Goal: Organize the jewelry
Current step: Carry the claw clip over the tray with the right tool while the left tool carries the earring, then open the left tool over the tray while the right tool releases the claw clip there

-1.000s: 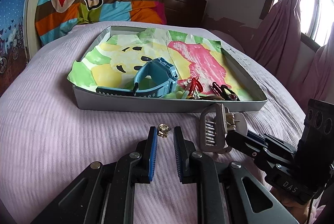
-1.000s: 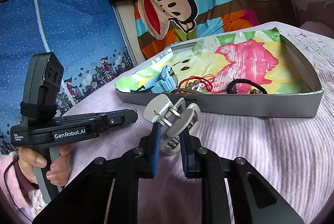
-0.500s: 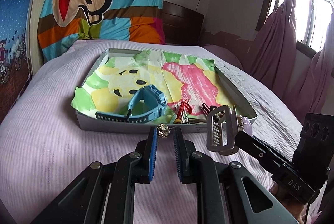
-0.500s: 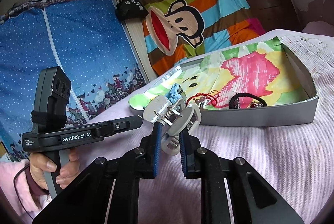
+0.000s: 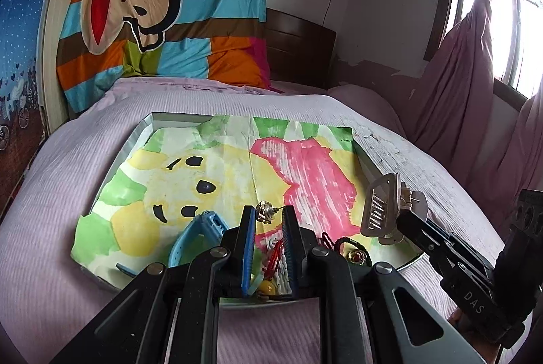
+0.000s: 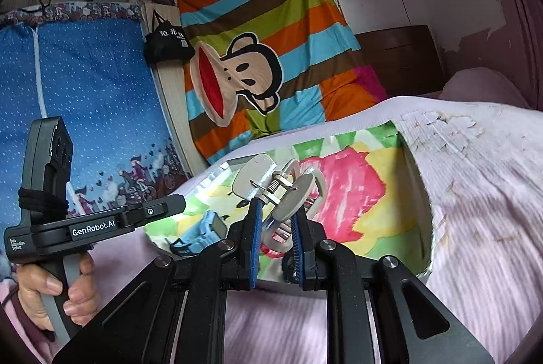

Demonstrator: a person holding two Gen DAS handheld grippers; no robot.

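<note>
While my left gripper (image 5: 268, 216) pinches the gold earring (image 5: 264, 211) at its jaw tips, my right gripper (image 6: 276, 221) clamps the silver hair claw (image 6: 278, 187). Below both jaws lies the tray (image 5: 135, 135). I would lower first, then part them slowly.

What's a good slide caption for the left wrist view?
Left gripper holds a small gold earring over the paper-lined grey tray; right gripper carries a silver hair clip.

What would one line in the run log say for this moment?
left gripper: shut on gold earring, over tray | right gripper: shut on silver hair clip, over tray | blue watch: in tray
</note>
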